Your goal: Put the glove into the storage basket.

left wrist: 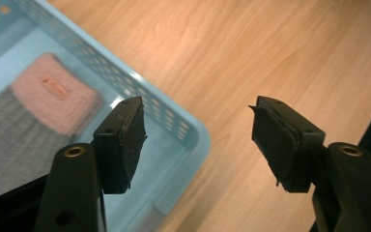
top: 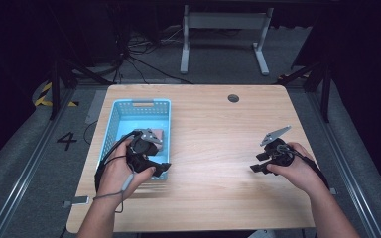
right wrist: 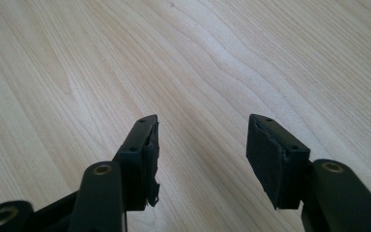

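The left gripper (left wrist: 198,140), jaws apart and holding nothing, is hanging over the basket (top: 115,115) corner above the sock (left wrist: 53,92), maybe leaving next.

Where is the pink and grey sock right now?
The pink and grey sock lies inside the blue basket on the left side of the wooden table. In the left gripper view it sits just beyond the open left gripper.

From my station the tabletop (top: 218,148) is evenly lit from above, while its surroundings fall into near black. I see soft, short shadows and mild motion blur near the front-left edge. Both gripper views are bright but soft, with the wood grain slightly hazy.
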Demonstrator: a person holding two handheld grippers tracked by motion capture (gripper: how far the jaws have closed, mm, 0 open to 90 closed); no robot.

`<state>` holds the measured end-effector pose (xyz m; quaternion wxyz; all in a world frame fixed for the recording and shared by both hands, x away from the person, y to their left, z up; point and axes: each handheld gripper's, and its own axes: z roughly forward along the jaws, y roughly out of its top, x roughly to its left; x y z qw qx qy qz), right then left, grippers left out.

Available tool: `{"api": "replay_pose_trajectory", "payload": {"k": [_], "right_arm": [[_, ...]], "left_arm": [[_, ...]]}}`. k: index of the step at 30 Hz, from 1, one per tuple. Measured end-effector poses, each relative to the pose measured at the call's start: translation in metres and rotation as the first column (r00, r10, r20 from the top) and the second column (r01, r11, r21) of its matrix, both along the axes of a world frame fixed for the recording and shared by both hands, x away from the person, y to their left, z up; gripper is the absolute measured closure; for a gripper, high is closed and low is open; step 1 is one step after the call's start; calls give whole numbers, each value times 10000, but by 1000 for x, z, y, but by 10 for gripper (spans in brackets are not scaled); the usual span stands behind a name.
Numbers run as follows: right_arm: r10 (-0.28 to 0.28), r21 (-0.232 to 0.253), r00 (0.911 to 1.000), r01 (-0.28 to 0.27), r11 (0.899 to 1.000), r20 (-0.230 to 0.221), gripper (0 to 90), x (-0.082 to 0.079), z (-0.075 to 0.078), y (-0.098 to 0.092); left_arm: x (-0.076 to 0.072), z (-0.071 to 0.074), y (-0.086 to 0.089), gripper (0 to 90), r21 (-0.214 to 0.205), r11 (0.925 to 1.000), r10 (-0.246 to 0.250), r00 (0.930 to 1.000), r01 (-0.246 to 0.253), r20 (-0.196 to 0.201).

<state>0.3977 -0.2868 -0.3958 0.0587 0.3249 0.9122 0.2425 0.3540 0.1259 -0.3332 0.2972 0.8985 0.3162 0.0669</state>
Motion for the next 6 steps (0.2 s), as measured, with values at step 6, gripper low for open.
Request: {"api": "replay_pose_trajectory", "payload": {"k": [6], "right_arm": [[-64, 60, 10000, 64, 10000, 59, 461, 0, 0, -2]], "left_arm": [[-1, -2, 2, 346, -61, 10000, 15, 10000, -15, -96]]}}
